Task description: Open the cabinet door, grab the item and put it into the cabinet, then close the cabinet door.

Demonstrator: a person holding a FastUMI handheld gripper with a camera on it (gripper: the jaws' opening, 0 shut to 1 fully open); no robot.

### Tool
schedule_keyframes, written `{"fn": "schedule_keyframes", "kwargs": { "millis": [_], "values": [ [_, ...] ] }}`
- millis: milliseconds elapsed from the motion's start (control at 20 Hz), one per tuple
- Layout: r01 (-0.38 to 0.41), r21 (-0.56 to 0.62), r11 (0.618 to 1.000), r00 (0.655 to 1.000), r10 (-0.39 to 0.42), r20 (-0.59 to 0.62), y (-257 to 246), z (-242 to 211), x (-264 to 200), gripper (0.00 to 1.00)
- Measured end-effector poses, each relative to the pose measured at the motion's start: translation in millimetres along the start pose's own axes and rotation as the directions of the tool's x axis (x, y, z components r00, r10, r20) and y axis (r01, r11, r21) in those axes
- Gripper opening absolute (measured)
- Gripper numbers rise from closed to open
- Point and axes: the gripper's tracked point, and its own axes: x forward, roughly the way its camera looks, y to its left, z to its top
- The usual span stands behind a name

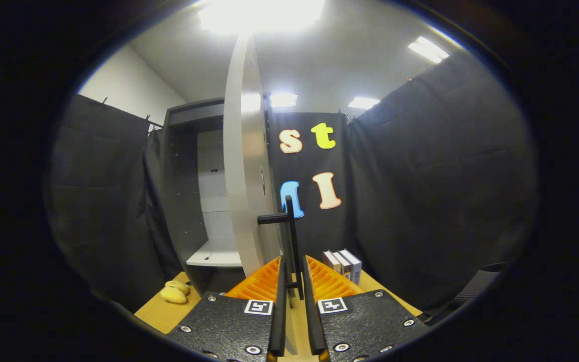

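Dark cloth is hanging on all sides of the booth, with bright ceiling panels glaring overhead. Wooden tabletop (166, 312) is carrying a grey cabinet (184, 166) at the far left. No brand or readable writing is showing on anything; square coded markers are sitting on the gripper's body, nothing legible.

Cabinet door (244, 166) is standing swung out, edge-on to the camera, leaving the cabinet mouth open to its left. Inside, a pale shelf (214, 256) is lying bare, with a second compartment above it looking bare too.

Gripper (294, 281) is reaching forward, its jaws standing close together on either side of the door's black bar handle (292, 236); both fingers seem to be pressing on the bar.

Yellow soft item (175, 292) is lying on the tabletop, near left, just outside the cabinet's base. Three small boxes (344, 264) are standing upright to the right, beyond the jaws. Open tabletop is remaining between the yellow item and the gripper.
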Motion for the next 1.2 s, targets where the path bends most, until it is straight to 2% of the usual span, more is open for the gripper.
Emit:
{"fn": "schedule_keyframes", "kwargs": {
  "millis": [150, 300, 400, 500, 600, 950, 1100, 1200],
  "values": [
    [0.095, -0.012, 0.995, 0.99, -0.093, 0.107, -19, 17, 1, 0.19],
    [0.08, 0.027, 0.996, 0.981, -0.084, 0.174, -5, 22, 5, 0.27],
    [0.054, 0.018, 0.998, 0.979, -0.056, 0.194, 1, 19, 7, 0.38],
    [0.007, 0.008, 1.0, 0.984, -0.008, 0.175, 15, 8, 7, 0.67],
    [-0.03, -0.005, 1.0, 0.989, 0.03, 0.147, 27, -4, 4, 0.91],
    [-0.161, -0.001, 0.987, 0.978, 0.16, 0.132, 74, -31, 4, 0.93],
    [-0.246, 0.042, 0.968, 0.965, 0.241, 0.107, 107, -52, 3, 0.93],
    [-0.275, 0.074, 0.959, 0.96, 0.27, 0.073, 122, -69, 2, 0.93]
  ]
}}
